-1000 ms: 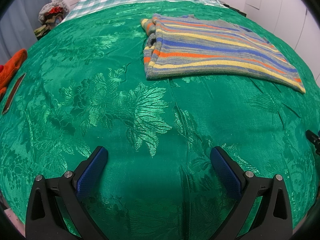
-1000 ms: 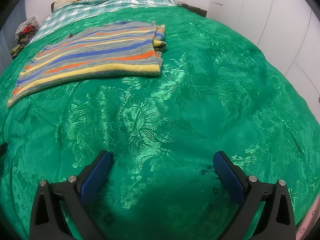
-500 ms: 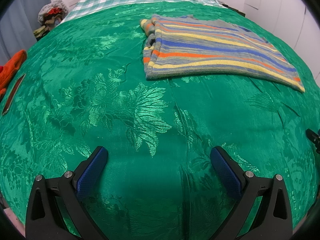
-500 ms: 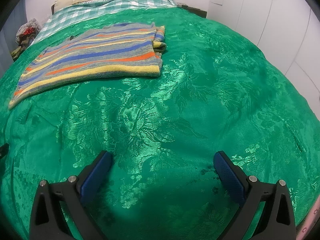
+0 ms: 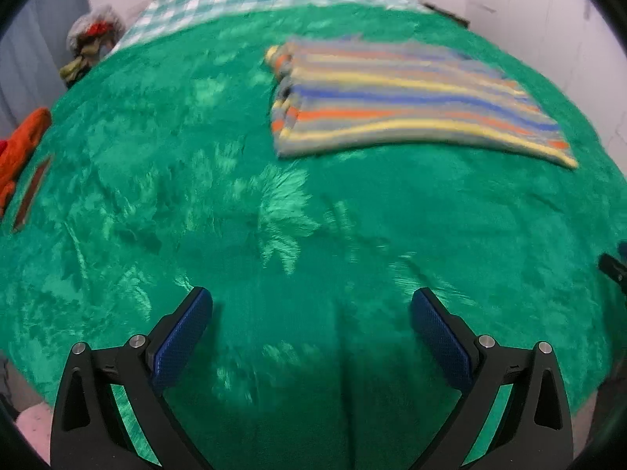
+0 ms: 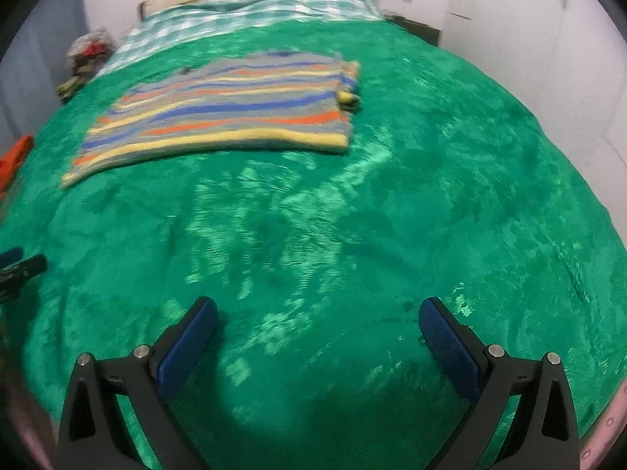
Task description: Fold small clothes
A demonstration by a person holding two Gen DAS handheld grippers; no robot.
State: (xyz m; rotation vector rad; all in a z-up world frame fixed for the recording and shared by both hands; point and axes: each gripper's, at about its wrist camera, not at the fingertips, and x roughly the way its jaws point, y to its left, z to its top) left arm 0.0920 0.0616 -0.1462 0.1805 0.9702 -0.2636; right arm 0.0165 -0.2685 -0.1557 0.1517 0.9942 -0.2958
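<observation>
My left fingers [image 5: 311, 305] and right fingers [image 6: 318, 313] are spread wide, holding nothing, over the green bedspread [image 5: 196, 196]. The striped sweater [image 5: 411, 98] lies well ahead, between both pairs, neither clearly nearer. Its long axis runs crosswise; bunched end toward my left fingers' left.
</observation>
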